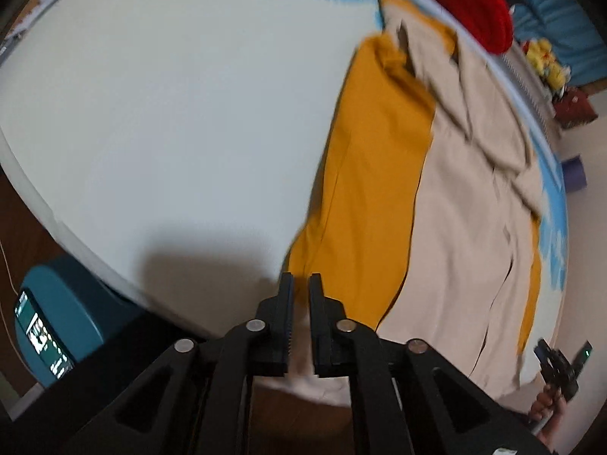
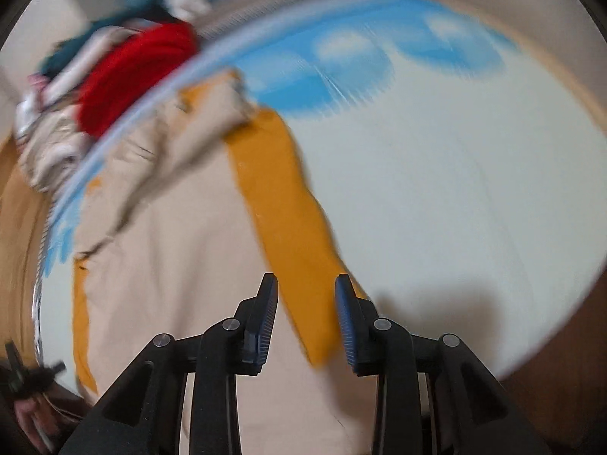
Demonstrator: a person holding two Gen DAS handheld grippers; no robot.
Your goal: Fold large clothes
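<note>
Left gripper [image 1: 301,284]: jaws standing slightly apart, narrow gap, gripping nothing; hovering over near mattress [image 1: 170,113] edge, just left of mustard cloth [image 1: 371,174].

Right gripper [image 2: 306,284]: jaws standing wider apart, gripping nothing; mustard cloth [image 2: 280,204] showing in gap beneath, contact unclear.

Beige garment [image 1: 463,235] lying spread over mustard cloth, occupying one side of mattress, reaching near edge.

Red cloth [image 2: 132,72] lying piled beyond far edge.

Both views blurring.
</note>
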